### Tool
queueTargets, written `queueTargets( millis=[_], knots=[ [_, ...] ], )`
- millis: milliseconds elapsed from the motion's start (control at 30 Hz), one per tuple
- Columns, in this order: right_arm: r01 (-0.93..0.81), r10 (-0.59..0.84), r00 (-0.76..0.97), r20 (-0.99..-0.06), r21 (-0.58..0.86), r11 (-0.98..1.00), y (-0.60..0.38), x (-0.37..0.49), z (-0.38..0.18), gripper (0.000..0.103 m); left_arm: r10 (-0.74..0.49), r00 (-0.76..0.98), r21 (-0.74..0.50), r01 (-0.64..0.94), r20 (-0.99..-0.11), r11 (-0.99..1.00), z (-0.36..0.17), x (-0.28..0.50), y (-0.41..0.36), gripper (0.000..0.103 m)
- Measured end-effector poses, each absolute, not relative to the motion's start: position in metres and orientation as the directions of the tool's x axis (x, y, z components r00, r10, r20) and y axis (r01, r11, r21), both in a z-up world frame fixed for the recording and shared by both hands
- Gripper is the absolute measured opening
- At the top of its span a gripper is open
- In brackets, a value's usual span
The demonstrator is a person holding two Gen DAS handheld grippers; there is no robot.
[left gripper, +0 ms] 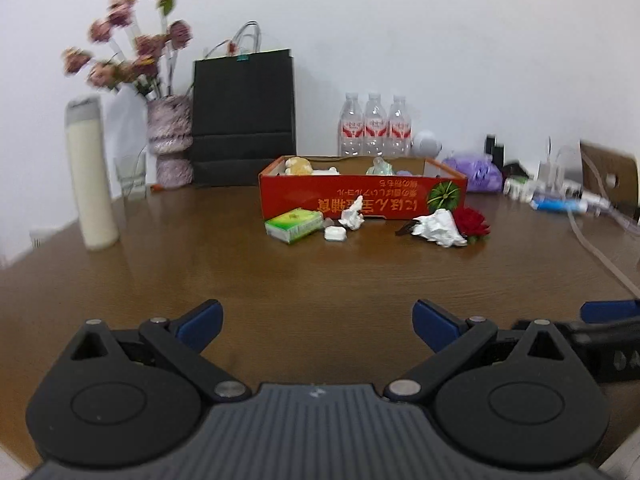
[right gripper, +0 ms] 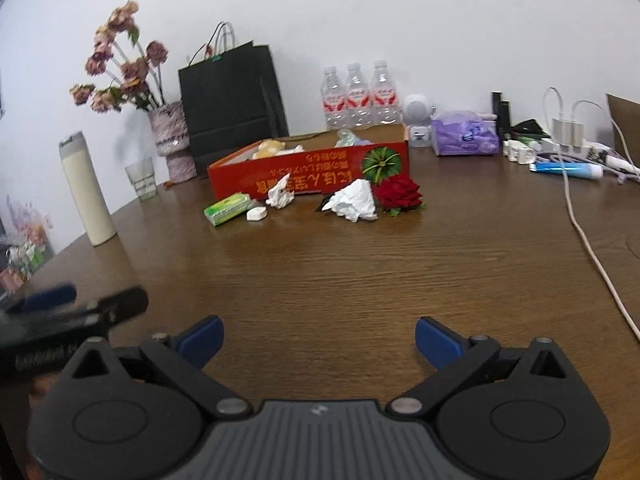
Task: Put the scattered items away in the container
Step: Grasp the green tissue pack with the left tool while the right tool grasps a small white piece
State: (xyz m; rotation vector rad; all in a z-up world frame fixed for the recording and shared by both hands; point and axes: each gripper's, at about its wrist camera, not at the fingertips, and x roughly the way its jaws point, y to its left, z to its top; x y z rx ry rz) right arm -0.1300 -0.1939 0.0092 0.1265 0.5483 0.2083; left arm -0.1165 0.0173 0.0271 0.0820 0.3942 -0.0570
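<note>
Both the left tongs (left gripper: 316,326) and right tongs (right gripper: 319,340) are spread, empty. The crumpled tissue (right gripper: 354,201) before the red box (right gripper: 312,174) is best pinched centrally, then lifted over the wall.

Both wrist views look low across the table (left gripper: 320,272) toward the distant red box (left gripper: 362,196).

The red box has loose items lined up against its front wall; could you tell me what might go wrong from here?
1. The crumpled tissue overlaps the red rose, so one grasp may drag both.
2. The small white case lies low and touches the green packet; fingers could slip or nudge it.
</note>
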Motion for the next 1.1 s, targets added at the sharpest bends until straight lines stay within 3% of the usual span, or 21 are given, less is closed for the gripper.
queueTargets(
  millis=[133, 333, 500, 600, 633, 700, 767, 867, 967, 1100],
  knots=[
    [-0.213, 0.276, 0.812, -0.514, 0.18, 0.96, -0.192, -0.103, 0.015, 0.084, -0.083, 0.921, 0.138, 0.146, -0.38, 0.98, 0.039, -0.064, 0.028, 0.103],
    [-0.299, 0.343, 0.8, -0.493, 0.169, 0.939, -0.18, -0.043, 0.025, 0.074, -0.221, 0.886, 0.064, 0.269, -0.408, 0.961, 0.034, 0.039, 0.059, 0.103],
    [-0.367, 0.396, 0.751, -0.528, 0.164, 0.916, -0.155, 0.02, 0.018, 0.07, -0.248, 0.843, 0.102, 0.333, -0.478, 0.937, 0.012, 0.108, 0.069, 0.103],
    [-0.39, 0.413, 0.721, -0.557, 0.167, 0.906, -0.137, 0.056, 0.011, 0.061, -0.269, 0.78, 0.023, 0.34, -0.565, 0.94, 0.003, 0.139, 0.076, 0.103],
    [-0.392, 0.414, 0.715, -0.563, 0.168, 0.905, -0.13, 0.067, 0.008, 0.059, -0.258, 0.775, 0.007, 0.321, -0.577, 0.947, 0.001, 0.146, 0.078, 0.101],
    [-0.385, 0.406, 0.706, -0.58, 0.165, 0.908, -0.118, 0.086, 0.004, 0.056, -0.26, 0.759, -0.018, 0.311, -0.597, 0.95, -0.001, 0.153, 0.081, 0.085],
    [-0.39, 0.409, 0.702, -0.583, 0.165, 0.906, -0.109, 0.1, 0.003, 0.051, -0.283, 0.745, -0.051, 0.319, -0.604, 0.946, -0.003, 0.155, 0.084, 0.061],
    [-0.396, 0.418, 0.697, -0.583, 0.173, 0.902, -0.098, 0.116, 0.004, 0.047, -0.299, 0.746, -0.07, 0.322, -0.596, 0.944, -0.002, 0.148, 0.088, 0.058],
    [-0.38, 0.402, 0.699, -0.592, 0.169, 0.91, -0.092, 0.126, 0.003, 0.031, -0.295, 0.755, -0.085, 0.305, -0.586, 0.948, -0.001, 0.139, 0.094, 0.056],
    [-0.366, 0.377, 0.715, -0.589, 0.144, 0.919, -0.087, 0.129, 0.002, 0.026, -0.25, 0.783, -0.088, 0.245, -0.569, 0.966, 0.006, 0.12, 0.098, 0.056]
  ],
)
